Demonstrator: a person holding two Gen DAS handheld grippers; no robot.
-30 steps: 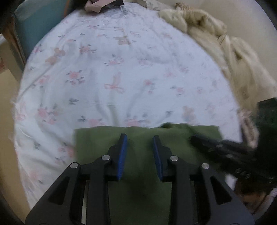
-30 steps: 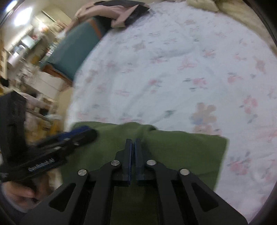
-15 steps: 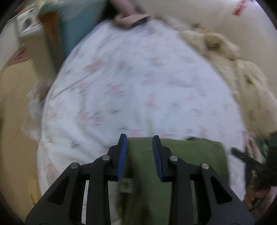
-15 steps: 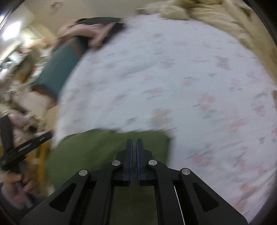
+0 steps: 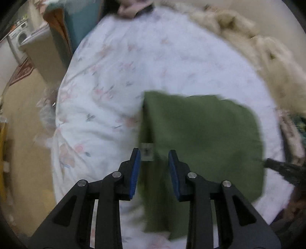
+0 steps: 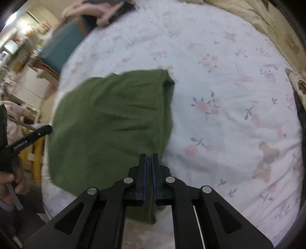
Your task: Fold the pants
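The green pants (image 5: 202,138) lie folded on the floral bed sheet (image 5: 118,80). My left gripper (image 5: 154,159) is open, its blue pads astride the pants' left edge by a small label (image 5: 146,152). My right gripper (image 6: 148,159) is shut on the right edge of the pants (image 6: 107,122), with green cloth pinched between the pads. The left gripper's tip shows at the left in the right wrist view (image 6: 41,131); the right one shows at the right edge in the left wrist view (image 5: 281,167).
A beige rumpled blanket (image 5: 267,55) lies along the bed's far right side. A teal chair (image 6: 59,46) with pink clothes (image 6: 99,11) stands beyond the bed's far left. The bed edge and floor (image 5: 21,134) are to the left.
Both grippers have pulled back and apart, so more of the pants shows. The left gripper shifted to the pants' left edge, the right to their right edge. The jaws are unchanged.
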